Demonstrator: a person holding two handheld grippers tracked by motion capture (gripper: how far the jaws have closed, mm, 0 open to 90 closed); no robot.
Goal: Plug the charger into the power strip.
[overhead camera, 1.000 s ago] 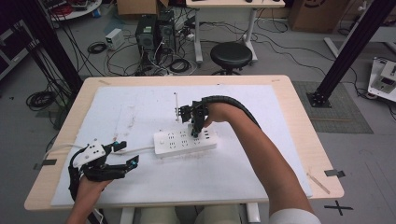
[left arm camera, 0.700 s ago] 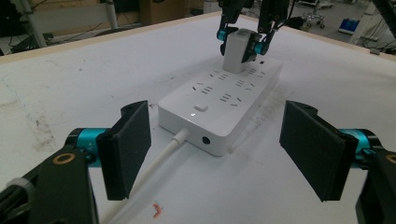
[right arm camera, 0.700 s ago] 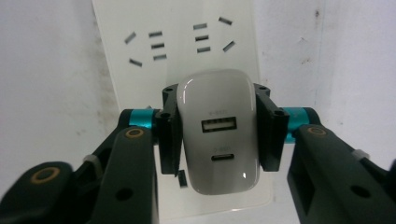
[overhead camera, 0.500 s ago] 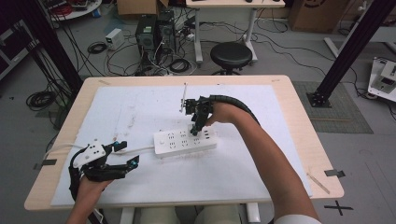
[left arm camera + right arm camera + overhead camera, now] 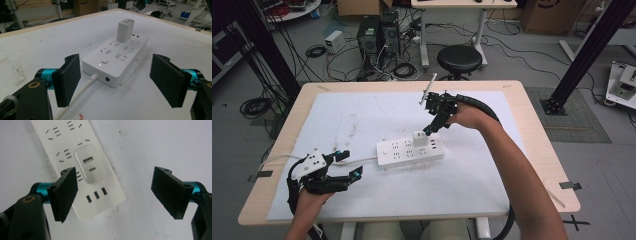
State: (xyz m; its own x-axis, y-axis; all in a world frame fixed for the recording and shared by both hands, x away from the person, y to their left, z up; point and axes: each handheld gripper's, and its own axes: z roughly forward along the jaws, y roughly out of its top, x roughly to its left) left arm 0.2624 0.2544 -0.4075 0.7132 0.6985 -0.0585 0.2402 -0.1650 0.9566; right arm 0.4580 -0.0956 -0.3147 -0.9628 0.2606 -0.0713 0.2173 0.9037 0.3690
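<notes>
A white power strip (image 5: 409, 149) lies mid-table on a white mat, its cord running left. A small white charger (image 5: 419, 138) stands plugged into its far row of sockets; it also shows as charger (image 5: 125, 30) and from above as charger (image 5: 90, 168). My right gripper (image 5: 430, 127) hangs just above and behind the charger, pointing down. Its jaws have just been opening and now stand apart with nothing between them (image 5: 113, 192). My left gripper (image 5: 349, 165) rests open near the table's front left, aimed at the strip's cord end (image 5: 113, 80), holding nothing.
The white mat (image 5: 492, 190) covers most of the wooden table (image 5: 532, 115). Behind the table stand a black stool (image 5: 459, 57), computer towers and tangled cables on the floor. A black frame post (image 5: 584, 50) rises at the right.
The right gripper let go of the charger, opened its jaws and rose up and back from the strip. The left hand stayed where it was.
</notes>
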